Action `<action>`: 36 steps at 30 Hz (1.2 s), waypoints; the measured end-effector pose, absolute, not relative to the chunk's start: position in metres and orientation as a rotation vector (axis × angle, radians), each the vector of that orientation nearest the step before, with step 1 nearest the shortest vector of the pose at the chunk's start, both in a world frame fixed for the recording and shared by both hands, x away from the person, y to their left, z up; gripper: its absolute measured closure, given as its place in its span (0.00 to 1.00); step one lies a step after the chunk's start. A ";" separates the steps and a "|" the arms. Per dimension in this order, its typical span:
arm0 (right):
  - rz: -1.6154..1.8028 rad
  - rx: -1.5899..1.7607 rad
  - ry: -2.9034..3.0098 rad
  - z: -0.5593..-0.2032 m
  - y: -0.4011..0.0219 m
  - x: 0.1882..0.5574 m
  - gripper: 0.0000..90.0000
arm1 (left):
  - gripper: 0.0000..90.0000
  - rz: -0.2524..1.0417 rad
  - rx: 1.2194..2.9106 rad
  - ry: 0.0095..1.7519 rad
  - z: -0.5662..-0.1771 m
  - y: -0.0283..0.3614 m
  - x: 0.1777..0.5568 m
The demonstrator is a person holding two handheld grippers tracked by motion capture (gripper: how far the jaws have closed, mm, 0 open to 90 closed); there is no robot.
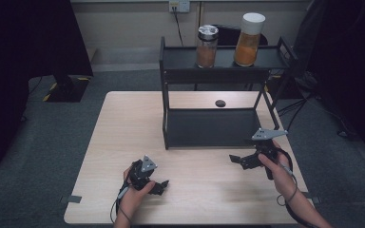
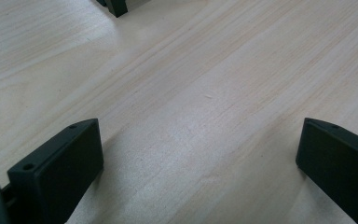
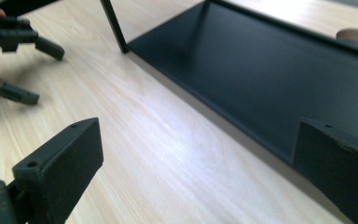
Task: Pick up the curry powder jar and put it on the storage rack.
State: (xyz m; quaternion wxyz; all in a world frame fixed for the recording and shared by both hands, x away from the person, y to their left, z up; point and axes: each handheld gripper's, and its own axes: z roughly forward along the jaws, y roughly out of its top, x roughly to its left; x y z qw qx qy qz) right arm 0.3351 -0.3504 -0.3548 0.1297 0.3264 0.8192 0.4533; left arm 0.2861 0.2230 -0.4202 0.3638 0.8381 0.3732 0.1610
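On the light wooden table, the left gripper rests near the front edge, its jaws spread wide with only bare tabletop between them. The right gripper hovers just in front of the black two-tier shelf, jaws also wide and holding nothing, the lower tier's front edge nearest its right jaw. Two spice jars, a metal-lidded jar and a white-capped jar, stand far off on the top tier.

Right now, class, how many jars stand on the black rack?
2: a brown-filled jar with a metal lid on the top shelf's left, and an orange-filled jar with a white lid on its right.
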 end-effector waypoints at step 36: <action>1.008 0.846 2.504 -0.403 -0.356 0.296 0.02 | 0.00 0.414 2.156 0.960 -0.420 0.223 0.286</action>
